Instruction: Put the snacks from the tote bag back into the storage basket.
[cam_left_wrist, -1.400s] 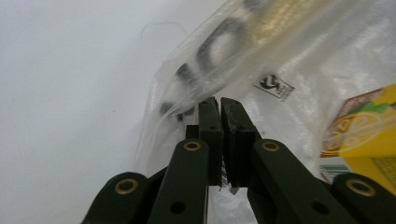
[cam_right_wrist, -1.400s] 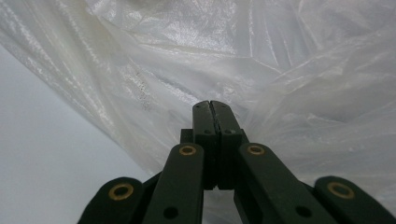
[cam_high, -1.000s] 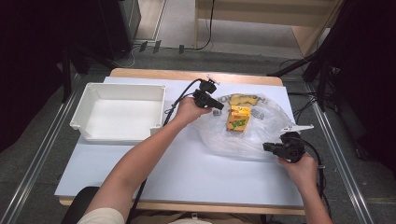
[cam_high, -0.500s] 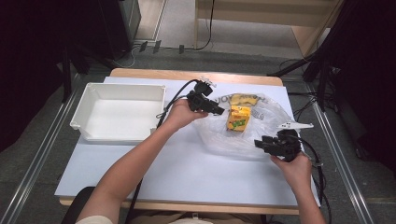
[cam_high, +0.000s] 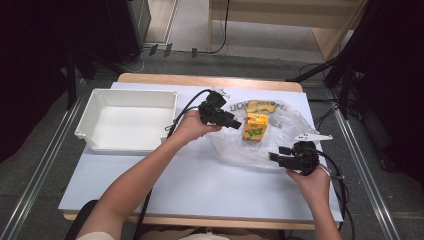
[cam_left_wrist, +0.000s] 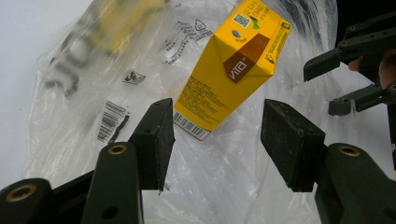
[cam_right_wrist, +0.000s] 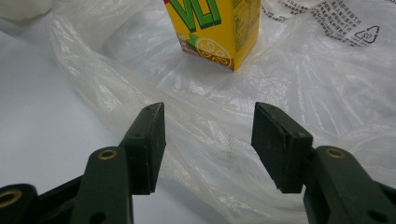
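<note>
A crumpled clear plastic bag with black printing (cam_high: 272, 135) is spread flat on the pale blue-white tabletop (cam_high: 200, 185), towards the right half of it. A yellow drink carton with green lettering (cam_high: 255, 126) is seen inside the bag, lying on its side near the bag's far edge; a second yellowish packet (cam_high: 260, 105) is glimpsed just beyond it, blurred under the film.

The left gripper (cam_high: 235, 123) is held over the bag's left edge, pointed towards the carton. In the left gripper view (cam_left_wrist: 217, 135) its jaws have just been opening and are spread wide apart; nothing is pressed by the pads, and only the bag film and the barcoded end of the carton (cam_left_wrist: 232, 67) are seen through the gap, farther off. The other gripper is visible at the right edge of that view.

The right gripper (cam_high: 277, 158) is held at the bag's near right edge, pointed left. Its jaws have likewise just been opening and are parted in the right gripper view (cam_right_wrist: 208, 144), with wrinkled plastic (cam_right_wrist: 299, 84) lying below and between them but not pinched. The carton (cam_right_wrist: 219, 25) is seen beyond the jaw tips, well clear of them.

An empty white rectangular plastic bin (cam_high: 95, 120) is placed on the left part of the table, well apart from the bag.
</note>
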